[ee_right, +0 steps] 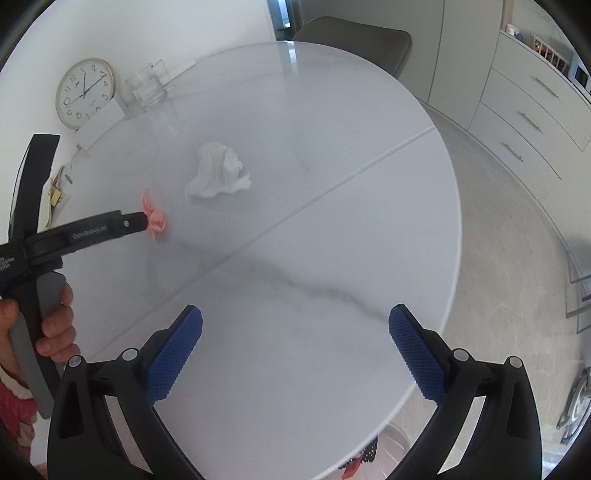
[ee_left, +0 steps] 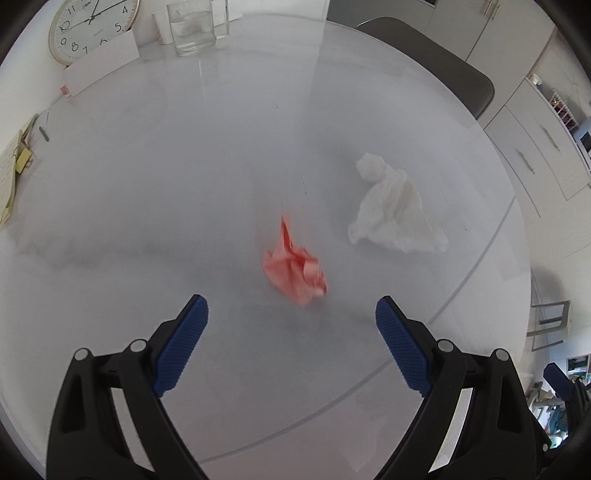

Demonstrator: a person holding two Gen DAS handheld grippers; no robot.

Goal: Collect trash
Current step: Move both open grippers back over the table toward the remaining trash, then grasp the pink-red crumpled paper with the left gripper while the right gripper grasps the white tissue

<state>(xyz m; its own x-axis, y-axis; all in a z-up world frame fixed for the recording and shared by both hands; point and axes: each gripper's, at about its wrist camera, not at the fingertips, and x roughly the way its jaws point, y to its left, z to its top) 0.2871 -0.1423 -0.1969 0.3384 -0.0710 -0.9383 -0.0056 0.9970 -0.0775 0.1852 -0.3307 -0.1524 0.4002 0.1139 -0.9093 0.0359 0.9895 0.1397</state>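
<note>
With its jaws spread wide and empty, the left gripper (ee_left: 291, 325) should drop squarely over the crumpled pink paper scrap (ee_left: 295, 267) lying on the round white marble counter (ee_left: 147, 184) just ahead, then close low to pinch its bulk.

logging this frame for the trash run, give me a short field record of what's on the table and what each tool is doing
surface: round white marble-look table
trash 1: crumpled pink paper, just ahead of the left tool
trash 2: crumpled white tissue, farther along, apart from the pink paper
left tool: open, empty, aimed at the pink paper
right tool: open, empty, over bare table near its edge
background: wall clock and glass vase at the far side
bin: not clearly in view
</note>
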